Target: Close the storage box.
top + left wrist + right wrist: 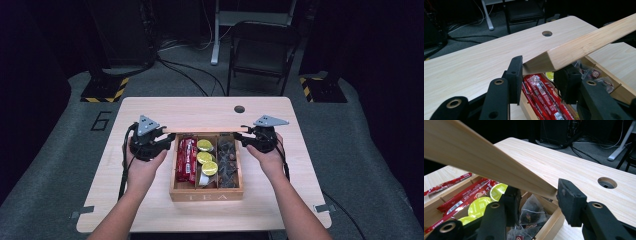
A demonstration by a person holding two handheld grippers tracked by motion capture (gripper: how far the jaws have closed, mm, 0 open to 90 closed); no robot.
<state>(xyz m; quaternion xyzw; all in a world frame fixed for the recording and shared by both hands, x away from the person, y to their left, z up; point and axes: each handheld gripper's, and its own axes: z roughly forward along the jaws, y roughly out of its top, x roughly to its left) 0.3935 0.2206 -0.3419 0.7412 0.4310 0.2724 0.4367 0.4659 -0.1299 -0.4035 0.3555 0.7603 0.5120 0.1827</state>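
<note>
Above the tea box (206,194), which I take as my reference, I see the wooden lid (205,129) held level over the box's far edge, spanning it from side to side. My left claw (162,136) grips the lid's left end: in the left gripper view the lid (579,48) corner sits between the two black pads, one pad (515,75) against its end face and the other under its lower edge, so I record this claw as pinching the lid. My right claw (246,135) takes the right end; in the right gripper view the lid (481,162) edge runs between the pads, with the right-hand pad (569,197) against the wood, so that claw pinches the lid too.

Inside the box I note three compartments. Left of centre lie red packets (186,159); the middle one holds round yellow-green capsules (206,157); the one right of centre holds clear pyramid tea bags (227,162). The box stands on the bench (150,107), near its front edge. Beyond the box, a round hole (239,109) is cut in the bench top. Behind the bench stands a dark folding chair (262,47).
</note>
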